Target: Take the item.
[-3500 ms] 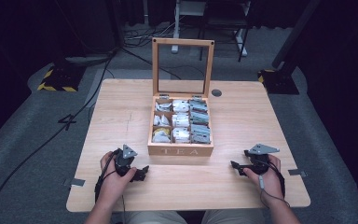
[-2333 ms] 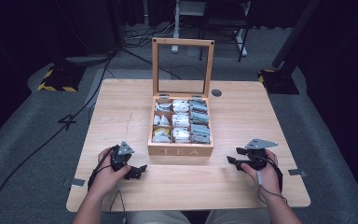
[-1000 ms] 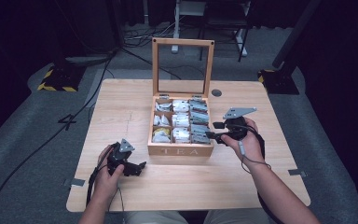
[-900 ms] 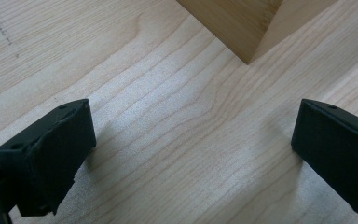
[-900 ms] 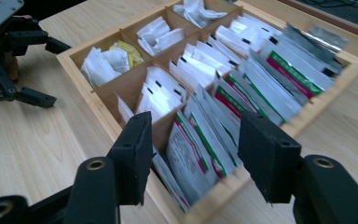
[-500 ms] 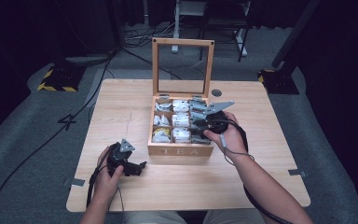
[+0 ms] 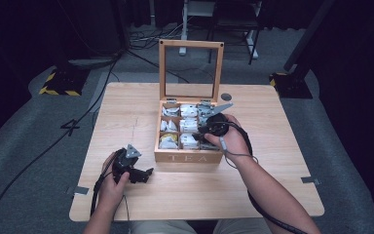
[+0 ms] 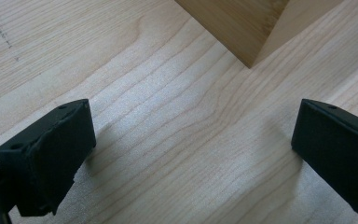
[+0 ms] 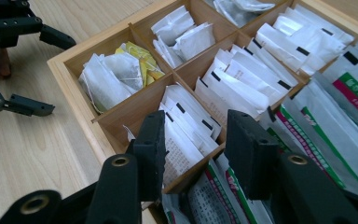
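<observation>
Two grippers: right gripper [image 7: 202, 130] has swung in from the table edge to over the tea box [image 7: 189, 156].
Right jaws: part-open, empty, above the front-row sachets [image 9: 186, 126].
Left gripper [image 7: 143, 174]: stays put, released.
Meaning: probably a sachet pick next.

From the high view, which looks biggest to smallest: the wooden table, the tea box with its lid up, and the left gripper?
1. Wooden table, by far the largest.
2. Tea box, with its upright lid.
3. Left gripper, the smallest.
The gaps are wide, so nearness to the camera does not change the order.
</observation>
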